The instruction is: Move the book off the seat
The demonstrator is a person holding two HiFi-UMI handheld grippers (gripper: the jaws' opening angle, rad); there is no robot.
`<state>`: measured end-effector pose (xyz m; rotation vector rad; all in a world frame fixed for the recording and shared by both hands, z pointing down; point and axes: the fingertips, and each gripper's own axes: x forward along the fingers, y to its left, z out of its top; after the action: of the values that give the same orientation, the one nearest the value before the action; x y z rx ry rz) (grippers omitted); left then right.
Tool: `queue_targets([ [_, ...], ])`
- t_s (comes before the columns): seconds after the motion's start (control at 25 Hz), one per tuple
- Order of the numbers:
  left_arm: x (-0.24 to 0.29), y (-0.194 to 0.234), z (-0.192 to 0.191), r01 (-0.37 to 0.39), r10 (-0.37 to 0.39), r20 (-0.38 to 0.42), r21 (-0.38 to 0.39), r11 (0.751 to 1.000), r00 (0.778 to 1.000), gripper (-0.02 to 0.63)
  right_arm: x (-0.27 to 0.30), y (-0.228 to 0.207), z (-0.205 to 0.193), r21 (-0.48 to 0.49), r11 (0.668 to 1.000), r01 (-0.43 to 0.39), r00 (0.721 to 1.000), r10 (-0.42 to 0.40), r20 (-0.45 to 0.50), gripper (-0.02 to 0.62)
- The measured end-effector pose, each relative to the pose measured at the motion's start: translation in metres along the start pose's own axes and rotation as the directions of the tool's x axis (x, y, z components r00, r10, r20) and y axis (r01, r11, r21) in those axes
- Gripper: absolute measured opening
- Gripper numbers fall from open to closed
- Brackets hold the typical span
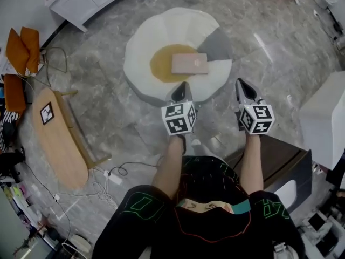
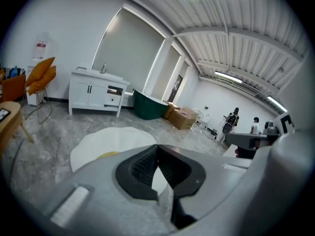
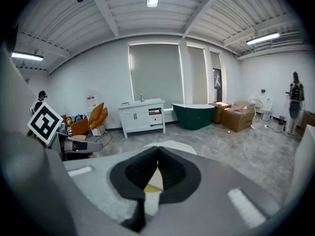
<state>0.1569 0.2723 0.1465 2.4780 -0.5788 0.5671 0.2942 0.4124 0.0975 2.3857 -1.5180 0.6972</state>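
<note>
While a pink book [image 1: 190, 63] lies upper centre on the white-and-yellow seat [image 1: 145, 47], left gripper [image 1: 181, 92] and right gripper [image 1: 246, 89] hover below it, jaws closed, empty.

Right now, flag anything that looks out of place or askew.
The pink book lies flat on the round floor seat, overlapping its yellow centre, where someone would sit. Loose cables and a power strip also trail beside the wooden table. Nothing looks spilled or damaged.
</note>
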Motion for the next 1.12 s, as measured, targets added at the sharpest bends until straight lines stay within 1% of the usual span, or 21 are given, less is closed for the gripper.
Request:
queue_targets([
  [0.16, 0.053, 0.059, 0.009, -0.041, 0.039, -0.029, -0.064, 0.997, 0.999, 0.011, 0.082, 0.017, -0.005, -0.002, 0.999, -0.043, 0.997, 0.042, -0.063, 0.003],
  [0.28, 0.084, 0.091, 0.011, -0.064, 0.057, -0.057, -0.129, 0.990, 0.997, 0.011, 0.134, 0.028, 0.001, -0.016, 0.997, -0.077, 0.990, 0.075, -0.119, 0.003],
  [0.36, 0.099, 0.103, 0.004, -0.073, 0.059, -0.084, -0.172, 0.982, 0.995, 0.011, 0.158, 0.035, 0.005, -0.034, 0.994, -0.102, 0.983, 0.096, -0.154, 0.003],
  [0.48, 0.122, 0.117, -0.003, -0.073, 0.048, -0.122, -0.211, 0.975, 0.991, 0.011, 0.192, 0.042, 0.013, -0.063, 0.989, -0.133, 0.975, 0.119, -0.187, 0.003],
  [0.68, 0.151, 0.123, -0.015, -0.094, 0.049, -0.156, -0.294, 0.951, 0.987, 0.011, 0.230, 0.033, 0.016, -0.105, 0.976, -0.188, 0.952, 0.155, -0.265, 0.003],
  [0.84, 0.179, 0.132, -0.023, -0.131, 0.077, -0.166, -0.340, 0.931, 0.983, 0.011, 0.266, 0.020, 0.004, -0.132, 0.960, -0.249, 0.923, 0.194, -0.332, 0.003],
  [0.96, 0.202, 0.138, -0.037, -0.173, 0.117, -0.170, -0.372, 0.912, 0.979, 0.011, 0.296, 0.012, -0.015, -0.138, 0.939, -0.315, 0.894, 0.244, -0.376, 0.003],
  [1.04, 0.218, 0.143, -0.052, -0.211, 0.154, -0.175, -0.387, 0.898, 0.973, 0.011, 0.319, 0.008, -0.034, -0.138, 0.919, -0.370, 0.867, 0.288, -0.407, 0.003],
  [1.08, 0.225, 0.143, -0.063, -0.234, 0.173, -0.184, -0.398, 0.887, 0.968, 0.011, 0.327, 0.005, -0.048, -0.139, 0.907, -0.399, 0.849, 0.307, -0.430, 0.003],
  [1.12, 0.232, 0.141, -0.079, -0.260, 0.191, -0.200, -0.416, 0.871, 0.961, 0.011, 0.334, 0.000, -0.064, -0.140, 0.892, -0.429, 0.825, 0.325, -0.462, 0.003],
])
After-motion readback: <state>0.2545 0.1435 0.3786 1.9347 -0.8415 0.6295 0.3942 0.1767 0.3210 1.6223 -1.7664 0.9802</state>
